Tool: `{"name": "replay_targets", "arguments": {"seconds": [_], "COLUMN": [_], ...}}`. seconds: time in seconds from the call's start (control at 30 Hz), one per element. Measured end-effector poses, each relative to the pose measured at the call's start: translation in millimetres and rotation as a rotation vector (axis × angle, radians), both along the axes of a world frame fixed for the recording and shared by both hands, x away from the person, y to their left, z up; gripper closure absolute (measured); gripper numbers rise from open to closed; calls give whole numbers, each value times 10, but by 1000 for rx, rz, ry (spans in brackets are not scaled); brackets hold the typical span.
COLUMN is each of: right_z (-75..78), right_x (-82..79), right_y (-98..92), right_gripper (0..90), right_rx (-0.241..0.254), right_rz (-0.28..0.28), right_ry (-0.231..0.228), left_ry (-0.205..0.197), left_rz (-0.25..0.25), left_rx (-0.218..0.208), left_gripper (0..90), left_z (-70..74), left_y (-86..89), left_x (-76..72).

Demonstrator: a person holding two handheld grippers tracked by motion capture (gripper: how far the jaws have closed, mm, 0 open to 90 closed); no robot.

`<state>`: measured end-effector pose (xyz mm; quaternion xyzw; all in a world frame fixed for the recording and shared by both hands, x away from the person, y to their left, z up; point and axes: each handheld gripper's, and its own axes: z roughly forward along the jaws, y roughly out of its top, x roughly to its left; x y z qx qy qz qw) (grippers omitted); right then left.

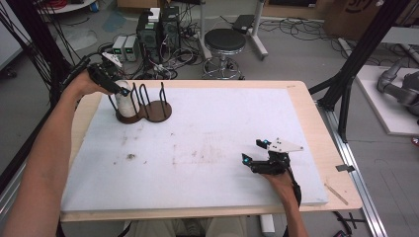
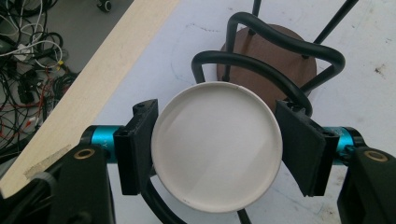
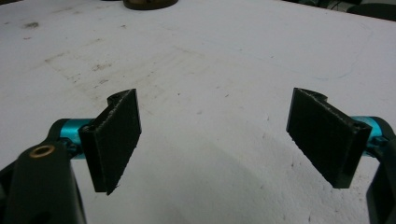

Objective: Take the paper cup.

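A white paper cup (image 1: 126,101) stands upright in the left ring of a black wire rack (image 1: 153,106) with brown round bases, at the far left of the white board. My left gripper (image 1: 123,90) comes down over it. In the left gripper view the cup's round rim (image 2: 217,147) sits between the two black pads (image 2: 137,144), and both pads press on its sides, so my left gripper (image 2: 217,112) is shut on it. My right gripper (image 1: 254,151) rests near the front right of the board, open, with bare white surface between its pads (image 3: 215,107).
The rack's second brown base (image 2: 266,60) with its wire loops lies just beyond the cup. The white board (image 1: 207,148) lies on a wooden table (image 1: 316,128). Behind the table stand a black stool (image 1: 225,42) and computers with tangled cables (image 1: 158,34).
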<state>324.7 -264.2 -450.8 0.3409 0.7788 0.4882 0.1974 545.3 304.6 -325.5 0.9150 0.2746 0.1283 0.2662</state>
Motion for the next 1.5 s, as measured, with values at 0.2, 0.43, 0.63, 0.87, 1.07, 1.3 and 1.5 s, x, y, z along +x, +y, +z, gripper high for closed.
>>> {"name": "replay_targets", "arguments": {"seconds": [0.2,0.43,0.63,0.87,1.07,1.3,1.5], "right_z": [0,0,0,0,0,0,0], "right_x": [4,8,15,13,17,18,15], "right_y": [0,1,12,16,17,21,23], "right_gripper": [182,181,182,182,182,182,181], "right_rx": [-3,-3,-8,-14,-17,-17,-19], "right_rz": [-1,-2,2,0,3,4,2], "right_ry": [4,6,20,21,18,24,21], "left_ry": [3,-1,-19,-23,-47,-53,-91], "left_rz": [5,10,24,36,35,52,42], "left_rx": [-2,-8,-25,-31,-48,-62,-75], "left_gripper": [336,340,340,340,347,352,356], "left_z": [3,32,101,143,204,346,642], "left_y": [2,-1,38,75,78,122,119], "left_x": [1,-16,-58,-89,-116,-170,-232]}}
